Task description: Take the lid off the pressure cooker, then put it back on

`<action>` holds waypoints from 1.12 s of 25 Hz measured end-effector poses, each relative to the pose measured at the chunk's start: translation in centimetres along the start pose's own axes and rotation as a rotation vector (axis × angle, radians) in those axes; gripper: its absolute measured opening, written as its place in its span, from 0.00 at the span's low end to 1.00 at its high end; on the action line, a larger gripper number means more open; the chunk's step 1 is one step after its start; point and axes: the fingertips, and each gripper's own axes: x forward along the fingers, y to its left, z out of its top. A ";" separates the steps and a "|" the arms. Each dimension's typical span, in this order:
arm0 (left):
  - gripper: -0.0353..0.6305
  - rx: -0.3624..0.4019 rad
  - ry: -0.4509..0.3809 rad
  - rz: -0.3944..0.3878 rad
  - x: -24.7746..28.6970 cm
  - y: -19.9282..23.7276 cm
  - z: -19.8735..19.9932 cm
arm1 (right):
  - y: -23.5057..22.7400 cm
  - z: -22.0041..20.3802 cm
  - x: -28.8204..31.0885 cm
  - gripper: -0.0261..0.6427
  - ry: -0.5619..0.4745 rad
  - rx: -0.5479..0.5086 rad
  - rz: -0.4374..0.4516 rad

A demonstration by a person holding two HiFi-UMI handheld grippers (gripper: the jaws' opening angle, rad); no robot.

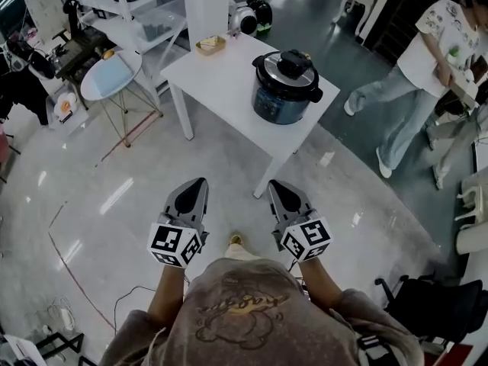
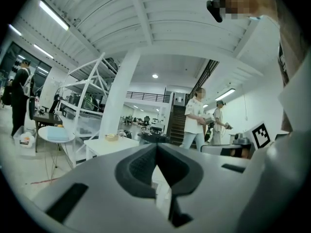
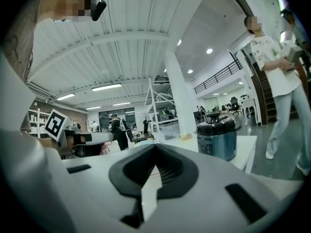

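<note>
A dark blue pressure cooker (image 1: 286, 90) stands on the near corner of a white table (image 1: 221, 71), its black lid (image 1: 288, 65) seated on top. In the right gripper view the pressure cooker (image 3: 217, 137) stands ahead and to the right. From the left gripper view only the cooker's dark top (image 2: 154, 138) shows above the jaws. My left gripper (image 1: 200, 181) and right gripper (image 1: 273, 184) hang side by side over the floor, short of the table. Both are shut and hold nothing.
A small wooden tray (image 1: 210, 46) sits at the table's far edge. A round pale-blue side table (image 1: 110, 75) and white shelving (image 1: 133, 10) stand to the left. A person in a white shirt (image 1: 412, 82) walks on the right. A black chair (image 1: 435, 307) is near right.
</note>
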 end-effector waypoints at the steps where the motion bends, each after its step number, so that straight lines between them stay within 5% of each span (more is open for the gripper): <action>1: 0.06 0.000 -0.003 0.002 1.0 0.3 0.2 | -0.7 0.3 0.7 0.03 0.000 -0.003 0.003; 17: 0.06 0.011 -0.007 -0.035 12.4 4.1 1.5 | -7.7 1.3 9.3 0.03 0.039 -0.008 0.016; 28: 0.06 0.021 0.013 -0.202 22.9 8.5 4.0 | -13.0 4.4 16.3 0.03 0.007 -0.007 -0.114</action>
